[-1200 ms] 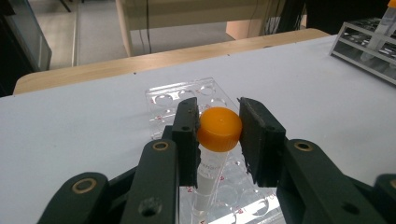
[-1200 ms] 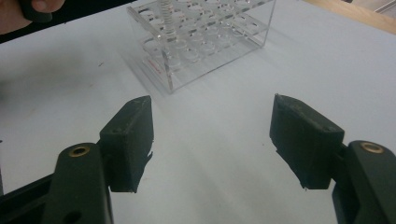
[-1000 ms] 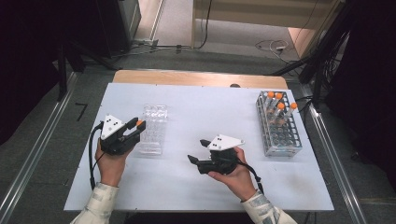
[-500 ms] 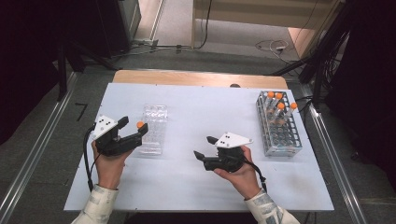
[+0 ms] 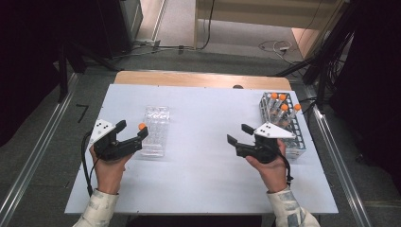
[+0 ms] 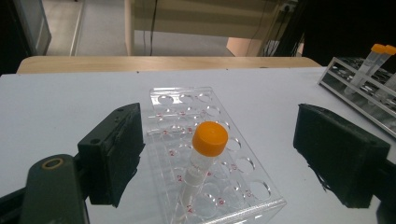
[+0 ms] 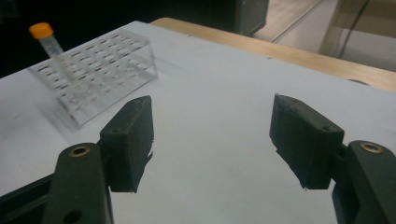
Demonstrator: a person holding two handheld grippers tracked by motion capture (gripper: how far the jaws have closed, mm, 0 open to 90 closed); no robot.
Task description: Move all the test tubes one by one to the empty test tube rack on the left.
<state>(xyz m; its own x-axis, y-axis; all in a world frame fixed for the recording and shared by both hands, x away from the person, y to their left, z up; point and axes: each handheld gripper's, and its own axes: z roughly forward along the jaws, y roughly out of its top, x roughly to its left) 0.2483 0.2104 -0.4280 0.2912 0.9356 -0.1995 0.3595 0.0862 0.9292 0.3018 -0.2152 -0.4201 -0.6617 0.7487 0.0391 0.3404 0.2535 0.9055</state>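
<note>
A clear plastic rack [image 5: 156, 130] lies left of the table's middle. One orange-capped tube [image 6: 209, 140] stands upright in a hole on its near left side. My left gripper [image 5: 132, 129] straddles that tube. Its jaws have just been opening and stand wide, both pads clear of the tube. In the left gripper view the gripper [image 6: 224, 149] frames the tube and the rack [image 6: 243, 163]. My right gripper [image 5: 239, 135] hovers open and empty beside the metal rack [image 5: 295, 146], which holds several orange-capped tubes [image 5: 283, 108]. The right gripper view looks past this gripper [image 7: 215, 140] to the clear rack [image 7: 98, 70] and its tube [image 7: 44, 37].
The white table [image 5: 203, 189] has a wooden strip [image 5: 198, 79] along its far edge. Metal rails run on the floor at both sides. A black cable [image 5: 87, 165] trails from the left gripper. Cables lie on the floor beyond the table.
The left jaws opened and let go of the orange-capped tube, which now stands in the clear rack. The right hand moved right, toward the metal rack.
</note>
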